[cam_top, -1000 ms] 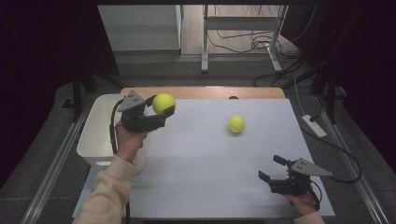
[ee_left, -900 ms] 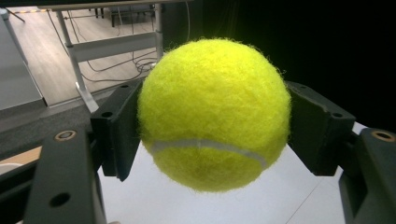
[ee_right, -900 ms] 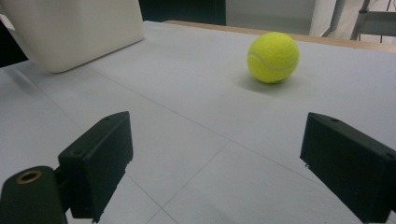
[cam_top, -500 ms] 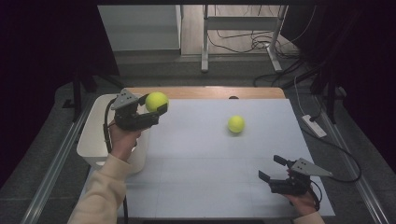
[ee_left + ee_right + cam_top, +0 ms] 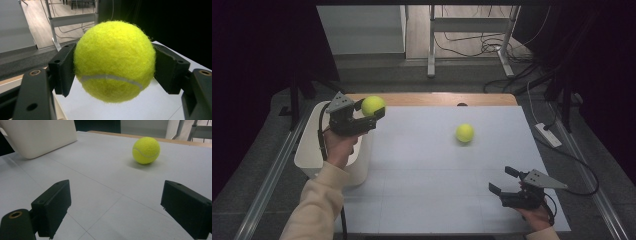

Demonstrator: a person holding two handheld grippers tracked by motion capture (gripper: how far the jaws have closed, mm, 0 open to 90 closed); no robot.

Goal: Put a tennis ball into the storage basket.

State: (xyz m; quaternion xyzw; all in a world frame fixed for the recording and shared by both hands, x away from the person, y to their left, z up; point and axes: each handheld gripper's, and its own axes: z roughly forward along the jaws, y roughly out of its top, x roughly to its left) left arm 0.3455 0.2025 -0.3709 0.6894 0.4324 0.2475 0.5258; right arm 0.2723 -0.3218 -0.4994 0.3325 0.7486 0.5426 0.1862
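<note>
At upper left of the high view, the left tool (image 5: 374, 114), clamped on the tennis ball (image 5: 373, 105), sits just right of the white bin (image 5: 312, 150).

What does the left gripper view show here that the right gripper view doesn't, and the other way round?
Left gripper view alone: a tennis ball clamped between its black jaws, lifted off the table, with floor and a metal frame behind. Right gripper view alone: open jaws with nothing between them, a second ball lying free on the table ahead, and the white bin at upper left. Shared: the white tabletop.
</note>
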